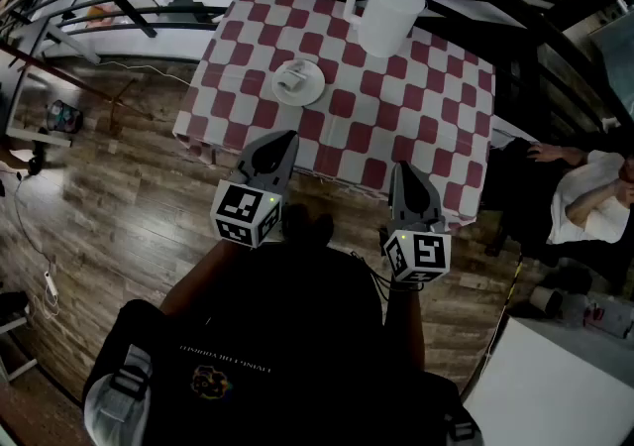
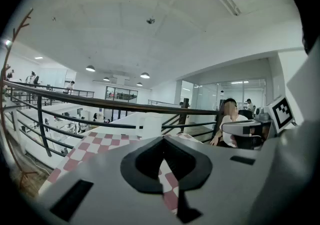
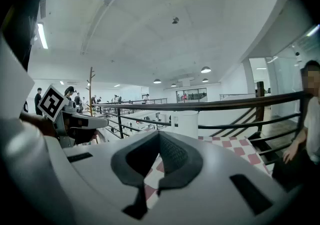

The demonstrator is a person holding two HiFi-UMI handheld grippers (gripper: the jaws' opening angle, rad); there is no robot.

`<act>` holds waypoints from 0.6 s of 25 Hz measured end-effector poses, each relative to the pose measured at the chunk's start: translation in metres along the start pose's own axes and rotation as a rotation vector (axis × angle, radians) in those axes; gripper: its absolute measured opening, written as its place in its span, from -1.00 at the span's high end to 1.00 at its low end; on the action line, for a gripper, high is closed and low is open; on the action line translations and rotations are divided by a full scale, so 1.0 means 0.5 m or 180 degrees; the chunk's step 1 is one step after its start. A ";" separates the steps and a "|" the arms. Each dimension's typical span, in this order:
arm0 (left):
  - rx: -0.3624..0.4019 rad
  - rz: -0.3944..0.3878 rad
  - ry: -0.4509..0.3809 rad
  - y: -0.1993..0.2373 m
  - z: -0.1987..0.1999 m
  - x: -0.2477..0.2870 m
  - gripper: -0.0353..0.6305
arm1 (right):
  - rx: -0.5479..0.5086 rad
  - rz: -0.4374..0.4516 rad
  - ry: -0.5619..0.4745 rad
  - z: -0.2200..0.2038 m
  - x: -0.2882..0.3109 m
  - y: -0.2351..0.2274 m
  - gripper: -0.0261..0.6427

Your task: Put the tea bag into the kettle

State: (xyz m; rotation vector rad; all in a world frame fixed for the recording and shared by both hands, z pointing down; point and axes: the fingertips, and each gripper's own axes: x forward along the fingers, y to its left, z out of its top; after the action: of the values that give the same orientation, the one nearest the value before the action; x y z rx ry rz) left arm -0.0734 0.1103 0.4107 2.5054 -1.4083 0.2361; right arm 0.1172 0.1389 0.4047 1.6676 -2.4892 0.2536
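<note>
Checked table (image 1: 349,107) fills the upper middle of the head view. Below its near edge, the left gripper (image 1: 285,142) has its jaws together and empty. The tea bag (image 1: 294,78) lies on a plate (image 1: 315,92) just above it. The right gripper (image 1: 404,171), lower right, is also closed and empty. The kettle (image 1: 388,16) stands at the top.

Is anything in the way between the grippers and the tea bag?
Nothing visible. Only checked cloth lies between the left gripper, the right gripper and the tea bag on its plate, and between the plate and the kettle.

tea bag (image 1: 293,78) on plate (image 1: 316,91), white kettle (image 1: 388,16) upright
</note>
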 end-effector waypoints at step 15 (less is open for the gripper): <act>0.0015 -0.0128 0.0066 0.012 -0.003 0.027 0.88 | 0.0141 -0.0023 0.0000 -0.001 0.028 0.003 0.89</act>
State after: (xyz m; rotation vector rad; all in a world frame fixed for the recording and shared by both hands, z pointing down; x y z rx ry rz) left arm -0.0718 0.0968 0.4165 2.5248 -1.3496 0.2572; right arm 0.1104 0.1269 0.4079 1.6930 -2.4946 0.3102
